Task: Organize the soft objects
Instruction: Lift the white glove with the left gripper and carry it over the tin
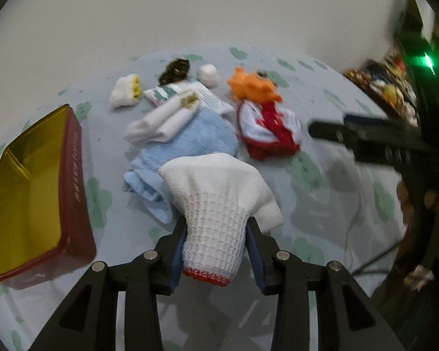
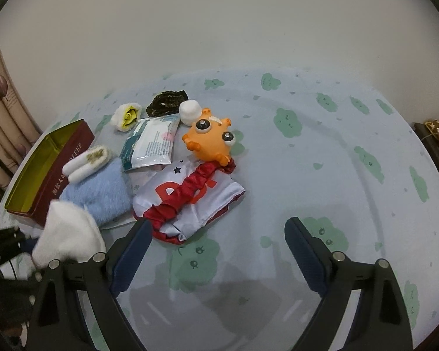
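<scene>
My left gripper [image 1: 216, 234] is shut on a white knitted glove [image 1: 219, 199] with a red cuff, held above the table; it also shows in the right wrist view [image 2: 70, 239]. Beyond it lie a light blue cloth [image 1: 187, 143], rolled white socks [image 1: 164, 120], a red and white pouch [image 1: 266, 128] and an orange soft toy [image 1: 251, 86]. A red tin box [image 1: 35, 193] with a gold inside stands open at the left. My right gripper [image 2: 216, 234] is open and empty, just in front of the pouch [image 2: 190, 201] and the toy [image 2: 212, 143].
A tissue pack [image 2: 150, 143], a white cotton ball [image 2: 190, 111], a dark fabric piece [image 2: 166, 102] and a white and yellow sock [image 2: 127, 117] lie at the back. The tablecloth [image 2: 336, 175] is pale blue with green clouds. A wall stands behind; curtains [image 2: 3, 117] hang left.
</scene>
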`<state>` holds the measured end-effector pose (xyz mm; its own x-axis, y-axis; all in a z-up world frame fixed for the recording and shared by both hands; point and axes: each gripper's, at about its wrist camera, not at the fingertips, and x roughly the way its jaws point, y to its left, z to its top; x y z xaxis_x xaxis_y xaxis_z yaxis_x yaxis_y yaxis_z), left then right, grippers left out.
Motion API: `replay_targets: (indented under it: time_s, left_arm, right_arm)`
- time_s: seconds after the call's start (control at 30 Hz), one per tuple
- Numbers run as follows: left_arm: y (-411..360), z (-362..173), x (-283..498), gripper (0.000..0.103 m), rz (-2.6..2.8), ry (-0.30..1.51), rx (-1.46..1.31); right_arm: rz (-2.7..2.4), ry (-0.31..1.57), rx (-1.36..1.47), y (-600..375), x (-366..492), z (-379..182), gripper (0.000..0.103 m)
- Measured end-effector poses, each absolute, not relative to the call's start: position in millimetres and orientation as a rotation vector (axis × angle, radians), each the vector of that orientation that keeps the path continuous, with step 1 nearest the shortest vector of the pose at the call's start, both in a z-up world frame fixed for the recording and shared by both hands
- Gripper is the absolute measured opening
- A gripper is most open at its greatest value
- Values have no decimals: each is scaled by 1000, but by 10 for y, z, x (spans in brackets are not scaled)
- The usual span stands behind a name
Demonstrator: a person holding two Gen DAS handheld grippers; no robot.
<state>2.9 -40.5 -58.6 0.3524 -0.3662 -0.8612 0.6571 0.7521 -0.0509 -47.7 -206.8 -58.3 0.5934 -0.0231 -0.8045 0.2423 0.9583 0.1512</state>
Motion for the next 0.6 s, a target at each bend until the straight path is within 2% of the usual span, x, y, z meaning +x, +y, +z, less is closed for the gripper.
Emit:
replay_targets:
  time_s: [0.13, 0.27, 0.43, 0.5, 0.53, 0.6]
  left_arm:
    - [-482, -667, -184, 41, -703, 999, 413]
    - [-525, -674, -392, 49, -741, 959, 471]
    - [-547, -718, -465, 49, -765, 943, 485]
    - [-527, -733, -414, 46, -764, 953, 450]
    - [-507, -739, -371, 37, -759, 962, 428]
    - [-459, -724, -307, 35, -766, 977, 376]
  right_arm:
    - [-144, 931, 270, -2068, -473, -616, 90]
    - [-139, 929, 277, -2073, -463, -640, 91]
    - [-140, 924, 284, -2089, -464, -653, 91]
    - [-142, 927, 284, -2093, -466, -662, 91]
    - [-143, 927, 285, -2099, -469, -664, 91]
    - [-147, 928, 288, -2109, -473, -667, 91]
